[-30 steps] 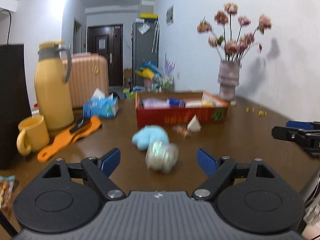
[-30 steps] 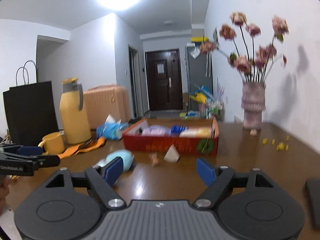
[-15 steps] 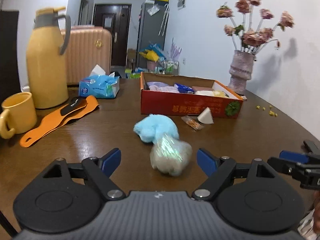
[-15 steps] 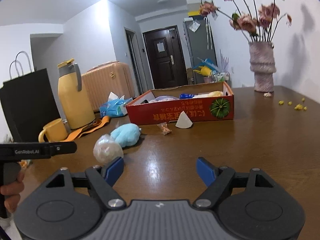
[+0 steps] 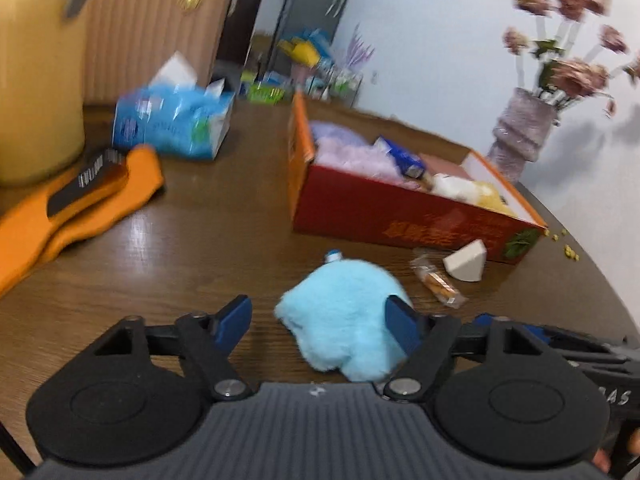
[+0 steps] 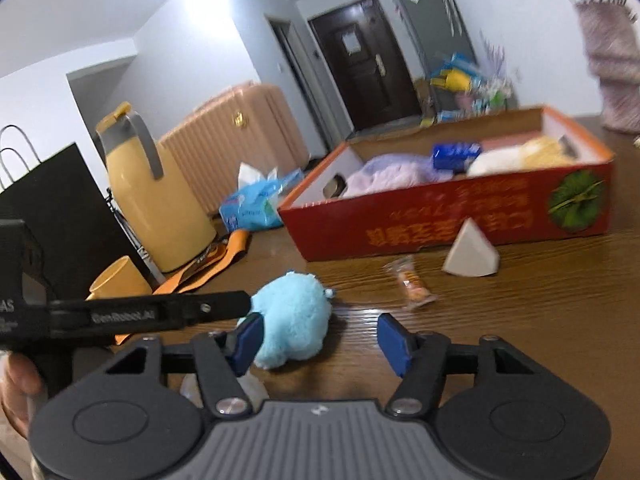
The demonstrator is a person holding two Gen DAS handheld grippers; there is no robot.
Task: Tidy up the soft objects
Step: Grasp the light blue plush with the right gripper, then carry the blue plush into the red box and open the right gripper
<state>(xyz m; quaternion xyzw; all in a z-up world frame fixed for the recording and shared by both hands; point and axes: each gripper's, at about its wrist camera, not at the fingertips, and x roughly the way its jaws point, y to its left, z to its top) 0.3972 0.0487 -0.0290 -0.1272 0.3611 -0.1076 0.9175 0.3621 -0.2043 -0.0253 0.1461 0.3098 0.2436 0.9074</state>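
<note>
The blue plush [image 5: 346, 312], fluffy and rounded, lies on the wooden tabletop [image 5: 208, 248] before the red cardboard box [image 5: 400, 216]. Since a second ago both grippers have closed in on it: the left gripper [image 5: 318, 322] now straddles it, fingers closing, pads not yet pressing; the right gripper [image 6: 322, 338] narrows empty beside it. Pickup appears imminent.

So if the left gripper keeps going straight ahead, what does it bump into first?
Most likely the fluffy blue plush toy. It already sits between the left gripper's closing jaws, off to one side. The red box lies farther on, though depth is hard to judge.
</note>
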